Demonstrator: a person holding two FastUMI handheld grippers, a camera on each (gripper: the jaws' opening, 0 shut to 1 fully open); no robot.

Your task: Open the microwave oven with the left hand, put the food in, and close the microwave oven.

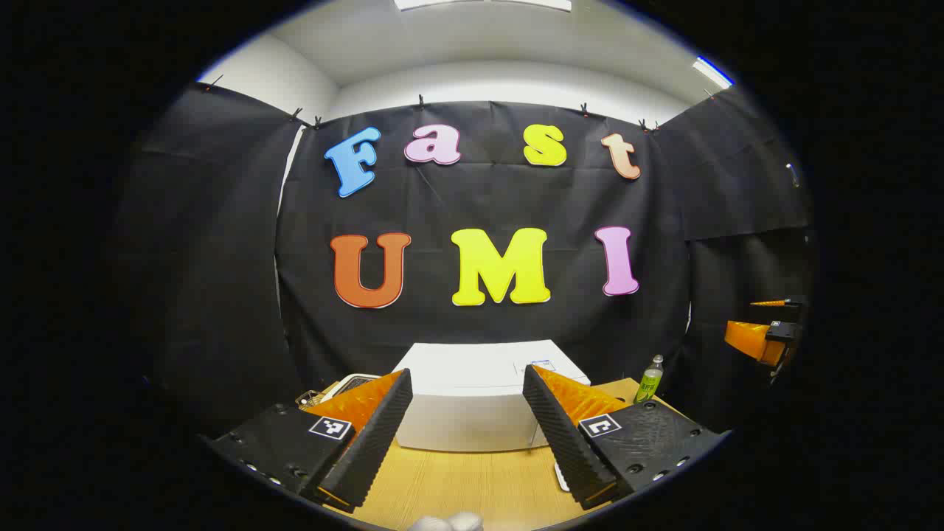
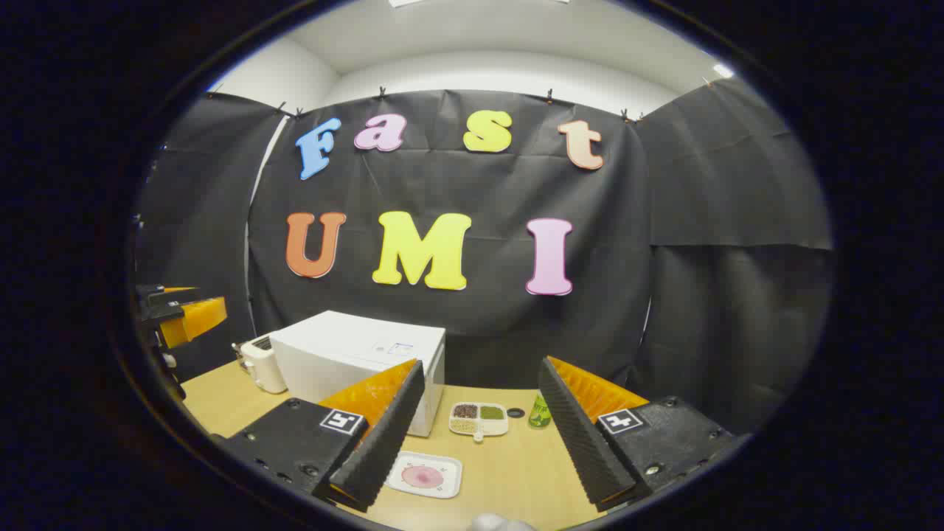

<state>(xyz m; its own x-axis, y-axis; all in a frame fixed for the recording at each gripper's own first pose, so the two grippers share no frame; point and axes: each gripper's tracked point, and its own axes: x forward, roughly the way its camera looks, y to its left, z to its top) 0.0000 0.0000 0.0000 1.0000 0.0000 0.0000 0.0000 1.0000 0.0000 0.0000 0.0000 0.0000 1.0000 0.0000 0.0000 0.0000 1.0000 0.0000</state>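
Microwave (image 1: 472, 402) sits shut beyond the spread left tongs (image 1: 466, 435).

- The left hand-held gripper (image 1: 466, 435), seen in the left gripper view, is held level and raised above the counter, its two ribbed fingers (image 1: 372, 442) spread wide apart with nothing between them.
- The right hand-held gripper (image 2: 479, 431), seen in the right gripper view, hangs at a similar height, fingers (image 2: 579, 435) likewise parted and empty, square printed markers on both finger mounts.
- At the right edge of the left gripper view, the right hand-held gripper (image 1: 767, 324) shows farther off, aloft, its jaws apart.
- At the left edge of the right gripper view, the left hand-held gripper (image 2: 177, 310) appears raised; how its jaws stand cannot be told there.
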